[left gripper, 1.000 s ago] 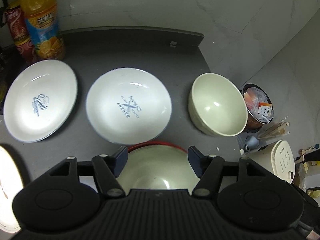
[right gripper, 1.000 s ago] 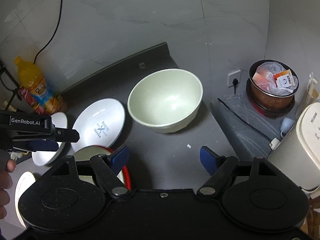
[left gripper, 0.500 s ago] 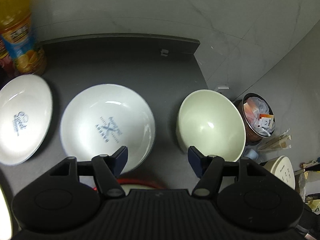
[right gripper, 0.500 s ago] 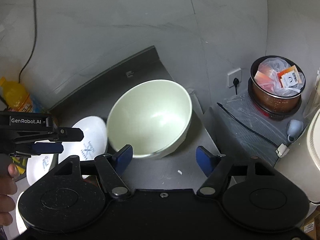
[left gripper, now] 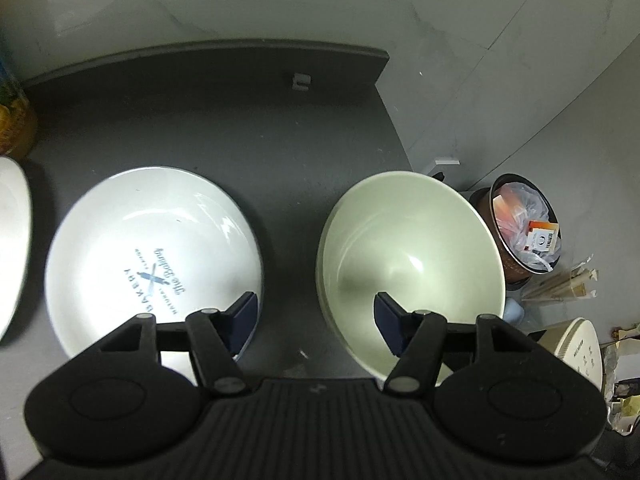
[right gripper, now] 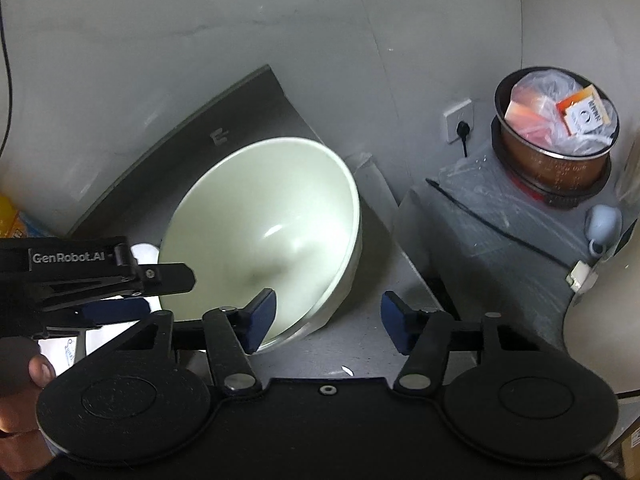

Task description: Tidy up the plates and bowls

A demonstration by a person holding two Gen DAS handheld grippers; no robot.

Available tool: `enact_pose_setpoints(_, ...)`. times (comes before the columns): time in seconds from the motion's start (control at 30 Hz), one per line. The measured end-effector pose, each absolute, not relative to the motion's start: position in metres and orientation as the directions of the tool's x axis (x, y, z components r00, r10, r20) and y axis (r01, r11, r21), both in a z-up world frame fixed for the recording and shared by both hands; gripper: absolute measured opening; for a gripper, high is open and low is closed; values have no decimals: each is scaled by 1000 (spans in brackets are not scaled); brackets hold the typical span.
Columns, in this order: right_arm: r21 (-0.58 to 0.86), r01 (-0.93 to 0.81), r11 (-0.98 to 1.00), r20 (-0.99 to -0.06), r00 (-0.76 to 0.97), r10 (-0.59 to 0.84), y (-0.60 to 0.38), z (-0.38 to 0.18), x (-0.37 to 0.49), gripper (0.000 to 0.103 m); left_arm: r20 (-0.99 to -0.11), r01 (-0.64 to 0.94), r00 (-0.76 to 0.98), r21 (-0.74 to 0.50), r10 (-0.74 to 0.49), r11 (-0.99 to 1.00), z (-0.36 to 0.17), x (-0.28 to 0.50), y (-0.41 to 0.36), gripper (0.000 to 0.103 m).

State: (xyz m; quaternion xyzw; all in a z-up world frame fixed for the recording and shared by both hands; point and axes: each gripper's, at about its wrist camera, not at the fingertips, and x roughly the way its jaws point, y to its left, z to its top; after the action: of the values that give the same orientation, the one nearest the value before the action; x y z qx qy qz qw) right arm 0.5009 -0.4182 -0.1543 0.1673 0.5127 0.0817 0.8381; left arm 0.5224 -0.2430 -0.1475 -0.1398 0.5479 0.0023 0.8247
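Left gripper jaws spread wide, nothing held — its right pad hangs over the inside of the bowl, its left pad over the near edge of the plate, the bowl's left rim between them. Whether either pad touches cannot be told. Right gripper also wide open and empty; its left pad lies over the bowl's near inner wall, its right pad over bare counter, the bowl's near-right rim between the two. Bowl: pale green, upright, on the dark counter near its right edge, just beside the plate and apart from it. Plate: white, blue print in the centre, flat on the counter left of the bowl. Edge of a second white plate at far left. Off the counter to the right — a brown bin with a plastic liner and wrappers, and a white appliance below it.
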Motion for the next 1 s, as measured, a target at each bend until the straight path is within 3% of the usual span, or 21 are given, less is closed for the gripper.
enact_pose_setpoints(0.17, 379, 48, 924, -834, 449, 319, -413, -160, 505, 38, -908, -174, 391, -234, -151, 956, -162, 531, -246, 54)
enact_pose_setpoints(0.23, 366, 46, 930, -839, 448, 308, -409, -159, 505, 34, -913, -177, 375, -243, -163, 954, -168, 535, -246, 44)
enact_pose_setpoints(0.3, 354, 47, 934, -842, 450, 297, -407, -156, 505, 31, -921, -192, 342, -262, -185, 946, -174, 538, -247, 20)
enact_pose_setpoints(0.37, 358, 55, 932, -841, 453, 297, -408, -154, 503, 29, -920, -209, 332, -288, -210, 934, -177, 539, -246, 13)
enact_pose_setpoints(1.0, 400, 35, 916, -759, 573, 310, -395, -97, 458, 26, -894, -162, 405, -278, -193, 947, -117, 500, -237, 12)
